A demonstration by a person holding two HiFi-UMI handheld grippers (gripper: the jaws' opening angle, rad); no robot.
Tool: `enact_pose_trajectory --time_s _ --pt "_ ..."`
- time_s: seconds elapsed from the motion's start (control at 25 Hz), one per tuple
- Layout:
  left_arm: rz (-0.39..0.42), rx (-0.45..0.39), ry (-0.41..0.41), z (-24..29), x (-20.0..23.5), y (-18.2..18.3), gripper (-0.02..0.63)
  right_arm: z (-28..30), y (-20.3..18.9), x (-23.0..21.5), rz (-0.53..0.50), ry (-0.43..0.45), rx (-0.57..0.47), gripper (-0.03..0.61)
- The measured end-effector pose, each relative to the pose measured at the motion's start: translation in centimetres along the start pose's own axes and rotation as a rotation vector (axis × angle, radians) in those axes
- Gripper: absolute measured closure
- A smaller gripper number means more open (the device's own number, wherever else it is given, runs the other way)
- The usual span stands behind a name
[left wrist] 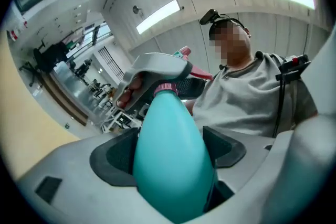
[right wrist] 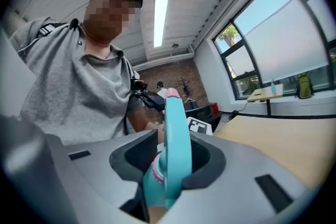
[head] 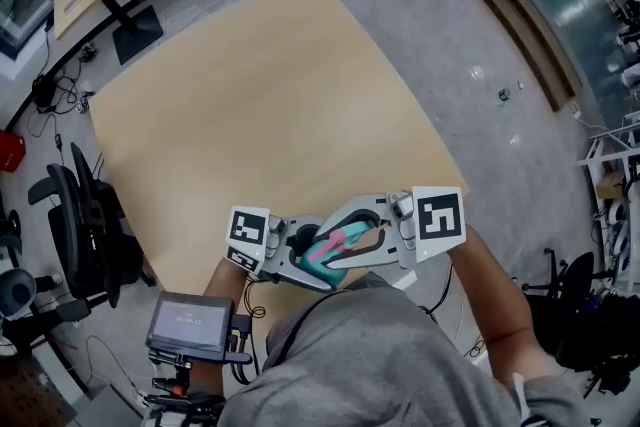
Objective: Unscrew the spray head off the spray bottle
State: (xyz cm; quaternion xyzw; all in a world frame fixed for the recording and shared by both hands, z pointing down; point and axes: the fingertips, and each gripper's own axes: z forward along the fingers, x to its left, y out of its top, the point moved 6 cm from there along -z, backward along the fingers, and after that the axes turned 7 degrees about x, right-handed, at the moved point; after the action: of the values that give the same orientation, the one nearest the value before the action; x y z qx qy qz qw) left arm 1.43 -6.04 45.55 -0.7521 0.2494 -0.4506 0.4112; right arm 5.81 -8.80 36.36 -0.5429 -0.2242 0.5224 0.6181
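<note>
Right fingers point(right wrist: 134, 160) on spray head point(right wrist: 176, 142)

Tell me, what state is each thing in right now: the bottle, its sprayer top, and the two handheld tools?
spray bottle: held up off the table, body gripped.
spray head: on the bottle's neck, not yet off.
left tool: shut on the spray bottle.
right tool: shut on the spray head.

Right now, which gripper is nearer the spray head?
Right. The right gripper is clamped on the spray head itself; the left gripper grips the bottle body, beyond the pink collar.
</note>
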Motion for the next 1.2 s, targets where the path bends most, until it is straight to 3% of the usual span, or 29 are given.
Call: enact_pose_trajectory --time_s 0.08,0.16,0.28,0.44,0.52,0.6,0.72,0.88,1.2 --pt "0.035 -0.028 0.135 -0.9 1.1 0.5 0.227 -1.3 0.2 -1.2 0.029 -0.11 -0.069 0.444" --pt "0.071 -0.038 0.28 -1.9 2.1 0.9 0.227 -2.9 0.2 -2.2 0.083 -0.213 -0.133 0.311" --pt "0.15 -0.04 0.532 -3.6 3.2 1.7 0.227 -5.7 -0.1 -3.7 0.21 -0.345 -0.294 0.295" --pt "0.212 -0.041 0.892 -6.2 4.7 2.5 0.227 -8.4 -2.2 -6.0 0.497 -0.502 -0.527 0.295" --pt "0.258 -0.001 1.03 -7.0 5.0 2.6 0.227 -8.7 -3.3 -6.5 0.624 -0.533 -0.603 0.295" --pt "0.33 0.078 1.153 -7.4 5.1 2.7 0.227 -8.8 -3.8 -6.5 0.74 -0.51 -0.695 0.295" --pt "0.467 0.249 1.284 -7.1 5.2 2.1 0.227 -8.3 -3.5 -6.3 0.831 -0.434 -0.798 0.295" --pt "0.618 0.46 1.418 -6.5 5.3 1.2 0.227 -7.4 -3.4 -6.3 0.878 -0.383 -0.761 0.295" --pt "0.723 0.645 1.545 -7.2 5.3 0.5 0.227 -6.4 -5.5 -6.5 0.971 -0.453 -0.618 0.298"
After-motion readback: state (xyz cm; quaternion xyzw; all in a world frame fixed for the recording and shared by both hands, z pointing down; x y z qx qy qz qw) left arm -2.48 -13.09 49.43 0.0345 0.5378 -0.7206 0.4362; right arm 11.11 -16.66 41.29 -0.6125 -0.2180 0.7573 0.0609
